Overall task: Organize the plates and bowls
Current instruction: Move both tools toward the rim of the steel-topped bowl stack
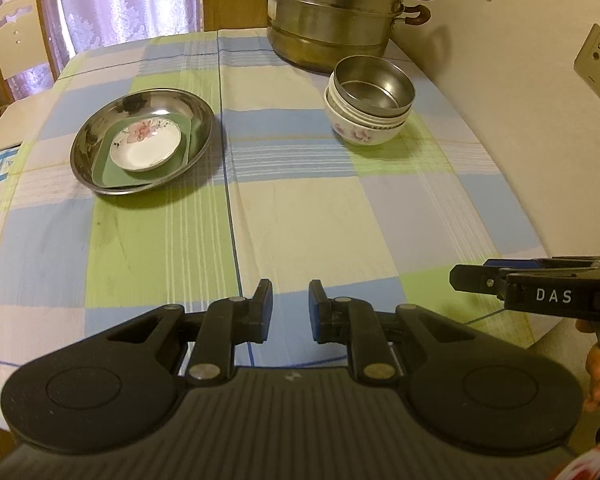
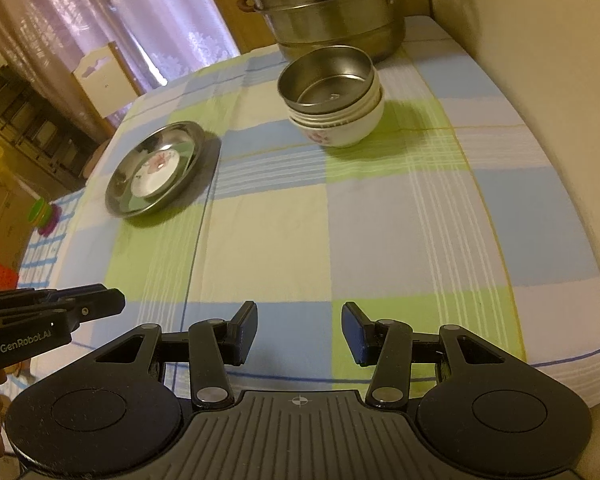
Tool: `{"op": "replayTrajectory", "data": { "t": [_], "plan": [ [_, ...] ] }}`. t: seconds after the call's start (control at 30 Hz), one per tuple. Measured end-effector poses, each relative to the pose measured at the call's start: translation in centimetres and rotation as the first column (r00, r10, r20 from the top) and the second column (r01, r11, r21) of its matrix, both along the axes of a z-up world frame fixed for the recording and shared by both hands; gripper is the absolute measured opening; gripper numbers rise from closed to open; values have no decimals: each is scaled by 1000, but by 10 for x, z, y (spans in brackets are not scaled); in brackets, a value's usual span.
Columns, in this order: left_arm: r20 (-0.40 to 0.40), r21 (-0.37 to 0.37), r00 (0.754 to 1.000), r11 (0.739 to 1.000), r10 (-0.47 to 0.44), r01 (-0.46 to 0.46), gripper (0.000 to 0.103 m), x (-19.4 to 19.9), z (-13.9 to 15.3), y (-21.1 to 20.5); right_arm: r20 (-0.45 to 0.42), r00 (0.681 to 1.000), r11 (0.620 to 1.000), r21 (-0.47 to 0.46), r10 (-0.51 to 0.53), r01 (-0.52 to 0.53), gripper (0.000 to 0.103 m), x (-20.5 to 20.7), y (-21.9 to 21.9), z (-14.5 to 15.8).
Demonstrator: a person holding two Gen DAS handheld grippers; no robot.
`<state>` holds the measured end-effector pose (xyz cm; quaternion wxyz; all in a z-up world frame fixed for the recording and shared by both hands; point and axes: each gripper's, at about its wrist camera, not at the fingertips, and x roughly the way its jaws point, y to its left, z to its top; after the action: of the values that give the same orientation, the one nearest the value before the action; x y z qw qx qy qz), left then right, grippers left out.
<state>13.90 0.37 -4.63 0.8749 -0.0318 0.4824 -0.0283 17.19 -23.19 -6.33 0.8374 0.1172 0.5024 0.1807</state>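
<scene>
Left wrist view is showing you both stacks lying ahead of your tools, well apart from them across the checked tablecloth (image 1: 300, 208). The plate stack (image 1: 142, 142) is sitting ahead and to the left of your left gripper (image 1: 290, 306); the bowl stack (image 1: 368, 100) is lying ahead and to the right, near the steamer pot (image 1: 336, 12) and the wall. So your right gripper (image 2: 299, 330) is probably the nearer one for the bowls. You are holding both tools empty: left jaws standing narrowly apart, right jaws wider, nothing between either pair. The plates are looking nested: a steel dish, a green square plate in it, a flowered saucer on top. The bowls are a steel one seated in flowered white ones, all upright.
</scene>
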Motion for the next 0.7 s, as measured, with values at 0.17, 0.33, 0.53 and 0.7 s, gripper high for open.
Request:
{"op": "replayTrajectory", "data": {
  "t": [0.17,0.33,0.53,0.7],
  "plan": [
    [3,-2,999,999,-33,33,16,17,-2,4,-8,999,999,-4,-47,47,47,9,0,-2],
    [11,-5,997,997,-77,77,16,38,-5,7,-23,994,995,-9,-103,103,47,22,1,-5],
    [31,-20,989,989,-145,145,16,65,-9,12,-34,984,984,13,-176,177,47,35,0,-9],
    [66,-25,979,981,-192,194,16,90,-10,13,3,972,972,15,-235,235,47,49,-2,-9]
  ]
}}
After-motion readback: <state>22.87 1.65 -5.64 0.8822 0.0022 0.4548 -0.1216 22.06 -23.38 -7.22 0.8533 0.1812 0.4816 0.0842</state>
